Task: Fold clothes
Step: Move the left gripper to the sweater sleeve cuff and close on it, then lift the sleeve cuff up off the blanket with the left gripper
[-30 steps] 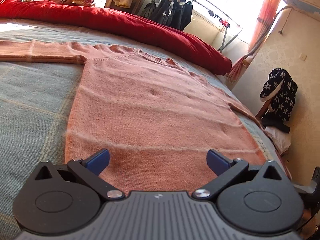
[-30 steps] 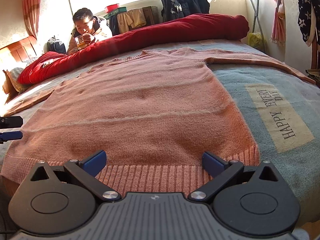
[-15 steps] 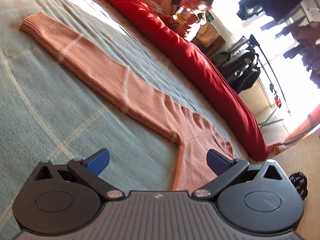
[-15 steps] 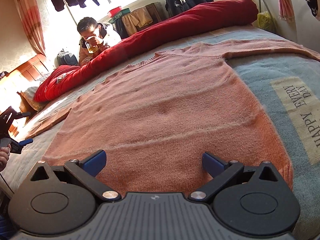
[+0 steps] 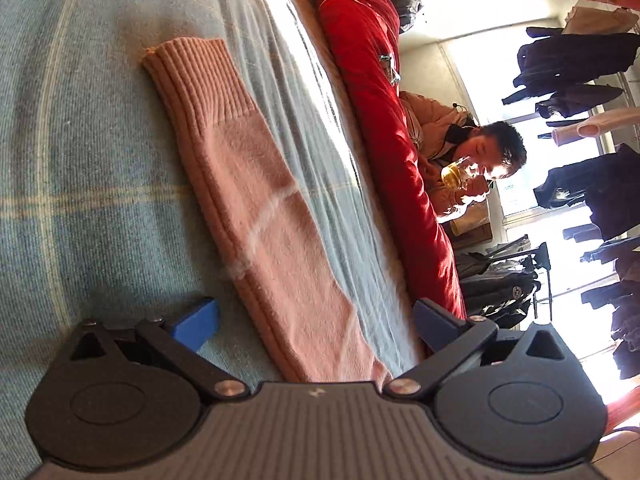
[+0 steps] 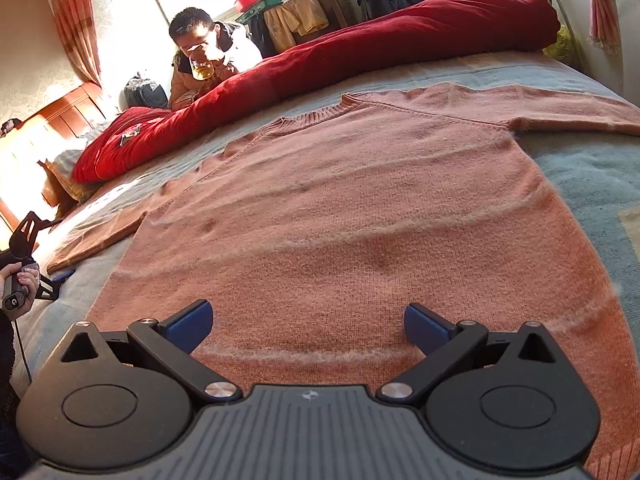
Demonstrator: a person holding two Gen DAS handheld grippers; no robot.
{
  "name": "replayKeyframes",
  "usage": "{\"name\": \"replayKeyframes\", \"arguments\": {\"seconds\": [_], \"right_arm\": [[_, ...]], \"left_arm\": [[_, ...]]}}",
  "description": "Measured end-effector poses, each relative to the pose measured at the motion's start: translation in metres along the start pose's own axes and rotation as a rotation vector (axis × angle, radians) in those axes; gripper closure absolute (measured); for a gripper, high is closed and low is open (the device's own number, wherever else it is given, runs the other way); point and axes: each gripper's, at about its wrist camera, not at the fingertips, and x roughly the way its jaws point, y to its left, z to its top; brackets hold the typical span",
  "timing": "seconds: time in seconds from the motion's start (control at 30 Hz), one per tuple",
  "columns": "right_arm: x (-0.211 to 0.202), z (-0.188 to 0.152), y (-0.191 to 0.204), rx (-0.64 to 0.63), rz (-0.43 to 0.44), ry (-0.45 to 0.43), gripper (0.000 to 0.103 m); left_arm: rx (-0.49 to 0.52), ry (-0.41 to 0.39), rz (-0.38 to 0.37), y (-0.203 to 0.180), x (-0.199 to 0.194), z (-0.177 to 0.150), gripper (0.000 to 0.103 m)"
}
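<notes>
Swung out along the sleeve (image 5: 256, 200) since a moment ago, left gripper (image 5: 316, 320) wide-fingered and empty astride it, cuff (image 5: 192, 76) ahead on the long axis; right gripper (image 6: 308, 322), also wide, over the sweater (image 6: 360, 220) body on the bed (image 6: 592, 168).

The blue bedspread (image 6: 592, 168) lies bare and flat on both sides of the pink sweater (image 6: 360, 208), with room to pass along its sleeve (image 5: 256, 184). A rolled red quilt (image 6: 360, 56) walls off the far edge, with a person (image 6: 208, 48) behind it. Hanging clothes (image 5: 580, 64) crowd the window side
</notes>
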Motion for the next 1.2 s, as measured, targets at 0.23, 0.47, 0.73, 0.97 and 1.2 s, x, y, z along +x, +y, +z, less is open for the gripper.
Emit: {"name": "replayKeyframes", "arguments": {"seconds": [0.23,0.47,0.73,0.97,1.2], "right_arm": [[0.012,0.004,0.008,-0.056,-0.011,0.016,0.000],[0.016,0.005,0.005,-0.046,-0.010,0.016,0.000],[0.019,0.004,0.003,-0.051,-0.013,0.015,0.000],[0.021,0.003,0.004,-0.055,-0.020,0.010,0.000],[0.023,0.002,0.009,-0.085,-0.045,0.012,0.000]], "left_arm": [[0.025,-0.039,0.027,-0.001,0.010,0.021,0.001],[0.030,-0.119,-0.018,0.009,0.007,0.031,0.001],[0.159,-0.162,0.062,0.008,0.007,0.029,0.023],[0.062,-0.212,0.099,0.040,-0.002,0.035,0.090],[0.068,-0.175,0.160,0.032,0.000,0.041,0.090]]}}
